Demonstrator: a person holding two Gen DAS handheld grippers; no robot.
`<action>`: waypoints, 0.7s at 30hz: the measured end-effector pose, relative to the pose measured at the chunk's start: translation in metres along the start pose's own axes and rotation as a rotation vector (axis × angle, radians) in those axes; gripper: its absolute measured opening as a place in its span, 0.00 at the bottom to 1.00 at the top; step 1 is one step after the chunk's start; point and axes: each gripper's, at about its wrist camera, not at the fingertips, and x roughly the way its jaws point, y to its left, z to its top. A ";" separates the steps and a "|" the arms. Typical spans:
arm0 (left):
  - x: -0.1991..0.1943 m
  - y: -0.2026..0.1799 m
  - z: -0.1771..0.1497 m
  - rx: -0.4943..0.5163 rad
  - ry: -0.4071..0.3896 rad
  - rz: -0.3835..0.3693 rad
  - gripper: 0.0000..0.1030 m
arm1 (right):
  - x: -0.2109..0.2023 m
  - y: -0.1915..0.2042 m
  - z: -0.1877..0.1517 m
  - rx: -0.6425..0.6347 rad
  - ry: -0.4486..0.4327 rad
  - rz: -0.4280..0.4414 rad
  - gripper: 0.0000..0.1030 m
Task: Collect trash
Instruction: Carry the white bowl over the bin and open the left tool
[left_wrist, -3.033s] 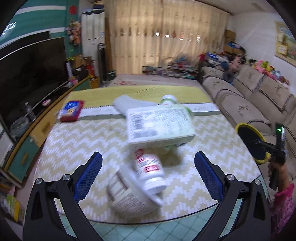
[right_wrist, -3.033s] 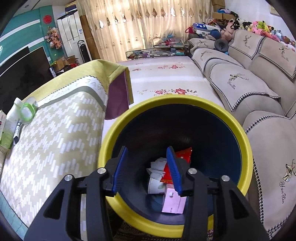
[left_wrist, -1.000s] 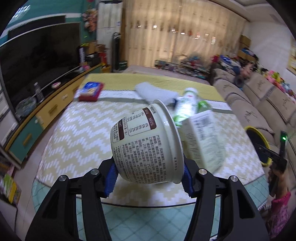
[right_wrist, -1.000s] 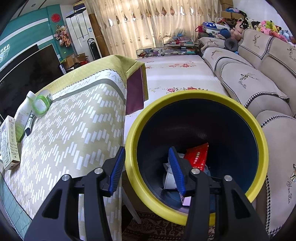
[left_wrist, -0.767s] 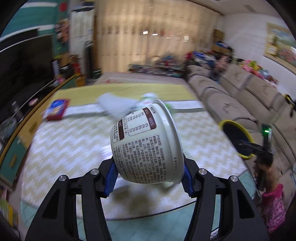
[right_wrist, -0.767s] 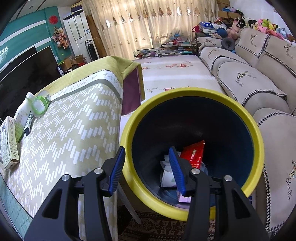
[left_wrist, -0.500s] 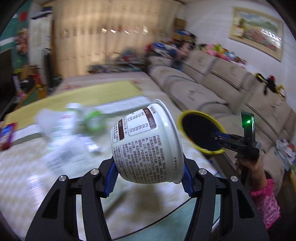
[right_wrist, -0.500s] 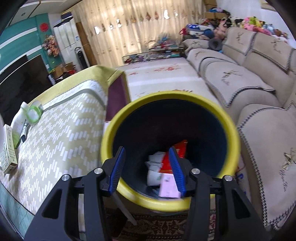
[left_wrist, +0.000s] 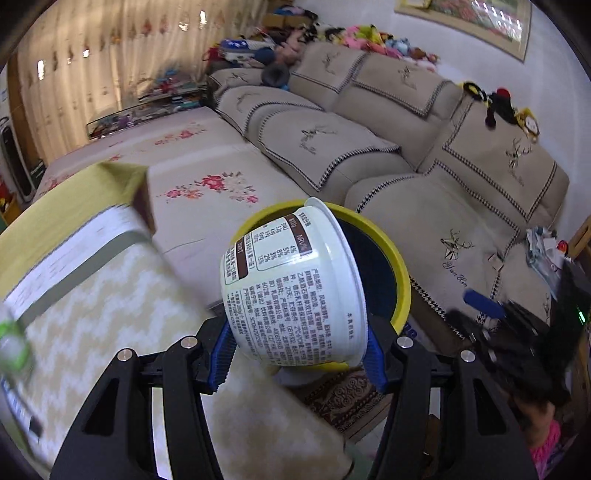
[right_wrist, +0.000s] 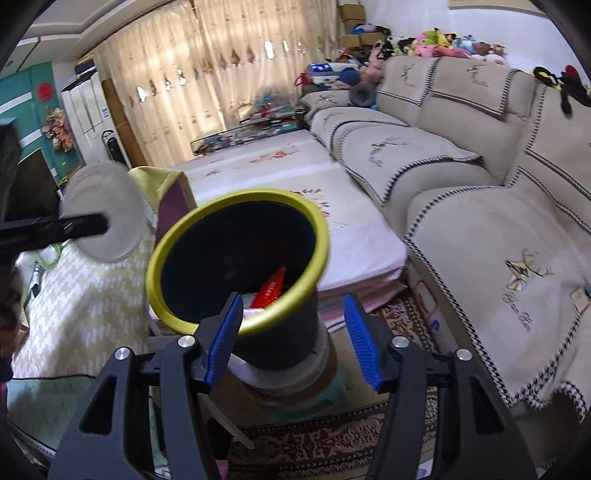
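Note:
My left gripper (left_wrist: 299, 350) is shut on a white tub (left_wrist: 295, 288) with a brown-and-white printed label, held tilted with its mouth up and away. It hangs just in front of the yellow-rimmed dark bin (left_wrist: 400, 273). In the right wrist view the bin (right_wrist: 207, 236) stands on the floor with a red packet (right_wrist: 271, 288) and white paper inside. My right gripper (right_wrist: 293, 341) is just before the bin and its jaws are opening. The bin's near wall lies between the pads, which do not press it. The tub's round bottom (right_wrist: 103, 212) shows at the left.
A beige sofa (left_wrist: 369, 147) runs along the right. A flowered mat (right_wrist: 277, 173) lies behind the bin, a patterned rug (right_wrist: 332, 443) under it. The table's yellow zigzag cloth (left_wrist: 92, 314) is at the left, with a blurred green-topped bottle (left_wrist: 11, 343). A person's pink sleeve (left_wrist: 546, 443) shows lower right.
My left gripper has swung right with the tub, from over the table to the bin. My right gripper has let go of the bin's rim, widened and drawn back.

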 end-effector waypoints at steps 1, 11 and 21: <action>0.009 -0.004 0.006 0.007 0.009 0.007 0.55 | -0.001 -0.002 -0.003 0.004 0.003 -0.005 0.53; 0.090 -0.024 0.043 0.048 0.064 0.069 0.71 | -0.002 -0.010 -0.028 0.037 0.050 -0.018 0.54; -0.030 0.020 0.023 -0.071 -0.133 0.073 0.86 | 0.002 0.013 -0.030 0.005 0.055 0.018 0.57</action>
